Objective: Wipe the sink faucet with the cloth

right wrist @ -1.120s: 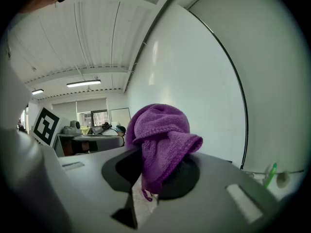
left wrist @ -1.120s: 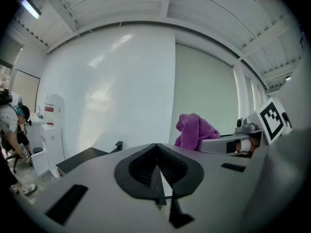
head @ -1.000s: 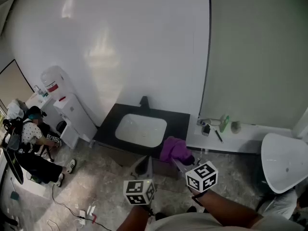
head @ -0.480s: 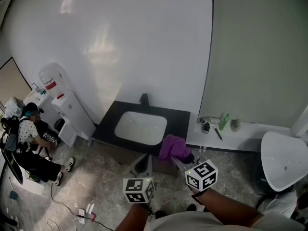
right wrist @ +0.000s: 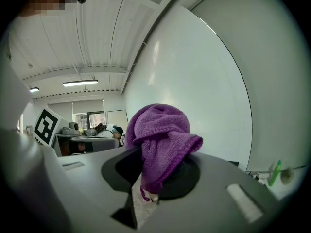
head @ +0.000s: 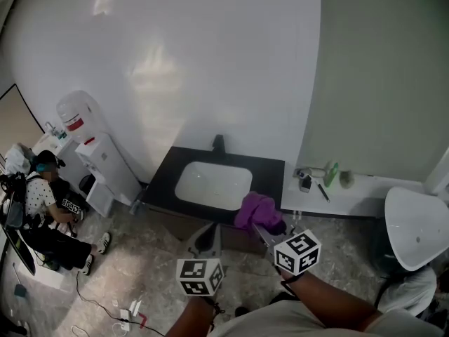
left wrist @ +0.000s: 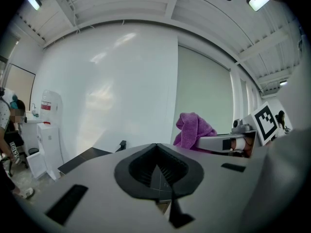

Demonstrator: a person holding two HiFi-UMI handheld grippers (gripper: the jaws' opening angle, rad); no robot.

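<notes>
While we look steeply down in the head view, the purple cloth (head: 258, 212) sits just right of the frame's centre, bunched into a lump at the tip of the right gripper (head: 265, 228). That gripper's own view shows its jaws closed on the cloth (right wrist: 163, 140). The bulk of the fabric stands above the jaws, and a loose end hangs down between them. In the head view the cloth overlaps the lower right corner of the black counter (head: 163, 175); we cannot tell whether it touches the counter.

We see the left gripper (head: 208, 239) just left of the right one, lower in the frame, near the counter's front edge. Its own view shows the jaws (left wrist: 158, 176) brought together with nothing between them, and past them the cloth appears at centre right.

We find the white sink (head: 212, 184) set into the counter at the middle of the head view. The dark faucet (head: 219, 143) stands at the sink's upper edge, against the white wall (head: 175, 62). Both grippers and the cloth are well apart from the faucet.

We see a white water dispenser (head: 98, 161) at the left of the frame. Below it, a person (head: 48, 203) sits on the floor in the lower left. To the right of the counter runs a white shelf (head: 365, 190) bearing a green bottle (head: 331, 174) and some small items too small for us to name. A rounded white fixture (head: 414, 229) fills the lower right.
</notes>
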